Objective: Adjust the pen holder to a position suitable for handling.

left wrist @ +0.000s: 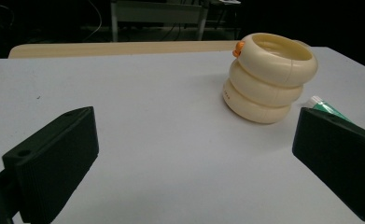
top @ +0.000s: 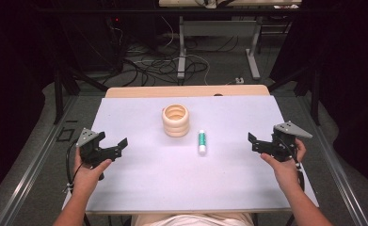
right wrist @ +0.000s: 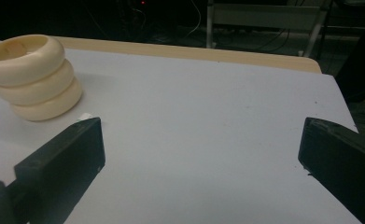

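Nearest, left gripper (top: pixel 113 147) and right gripper (top: pixel 261 142) held low at opposite sides of the white board (top: pixel 144 183), jaws spread wide, pinching and touching nothing; broad bare surface between them and toward the near edge; farther in, green-and-white tube (top: pixel 202 141) lying flat, just right of the cream ringed holder (top: pixel 176 120), upright near the middle; beyond, wooden table edge (top: pixel 186 91), then cables on the floor (top: pixel 163 66).
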`<control>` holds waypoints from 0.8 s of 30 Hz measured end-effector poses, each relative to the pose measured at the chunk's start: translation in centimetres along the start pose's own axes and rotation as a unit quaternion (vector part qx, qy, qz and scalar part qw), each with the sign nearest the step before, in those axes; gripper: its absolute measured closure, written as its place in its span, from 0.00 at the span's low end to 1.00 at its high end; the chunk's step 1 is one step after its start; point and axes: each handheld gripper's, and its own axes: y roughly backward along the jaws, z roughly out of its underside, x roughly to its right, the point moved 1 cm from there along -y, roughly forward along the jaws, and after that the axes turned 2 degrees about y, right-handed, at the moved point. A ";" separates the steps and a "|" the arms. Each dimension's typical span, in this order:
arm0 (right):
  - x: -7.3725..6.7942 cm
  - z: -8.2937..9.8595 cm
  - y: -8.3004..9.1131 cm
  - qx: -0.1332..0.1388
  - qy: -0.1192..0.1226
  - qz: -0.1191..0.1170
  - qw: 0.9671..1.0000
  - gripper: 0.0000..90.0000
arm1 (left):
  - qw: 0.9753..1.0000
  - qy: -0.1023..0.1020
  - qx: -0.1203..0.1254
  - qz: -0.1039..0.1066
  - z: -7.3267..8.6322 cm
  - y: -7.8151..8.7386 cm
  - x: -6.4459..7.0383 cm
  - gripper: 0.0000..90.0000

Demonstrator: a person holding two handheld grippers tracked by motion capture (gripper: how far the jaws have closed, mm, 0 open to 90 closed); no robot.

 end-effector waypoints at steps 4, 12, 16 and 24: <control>0.1 0.2 -0.1 -0.004 0.004 0.004 1.000 0.00 | 1.000 -0.001 -0.002 0.000 -0.1 0.0 0.3 0.01; -0.2 0.4 -0.2 -0.013 0.010 0.012 1.000 0.04 | 1.000 0.011 -0.001 0.007 -0.4 -0.1 1.0 0.01; -0.4 0.4 -0.5 -0.013 0.015 0.010 1.000 0.04 | 1.000 0.020 -0.006 0.008 -0.8 0.0 1.2 0.01; -0.7 0.2 -0.5 -0.009 0.017 0.009 1.000 0.05 | 0.999 0.030 -0.007 0.018 -2.0 -0.2 2.1 0.03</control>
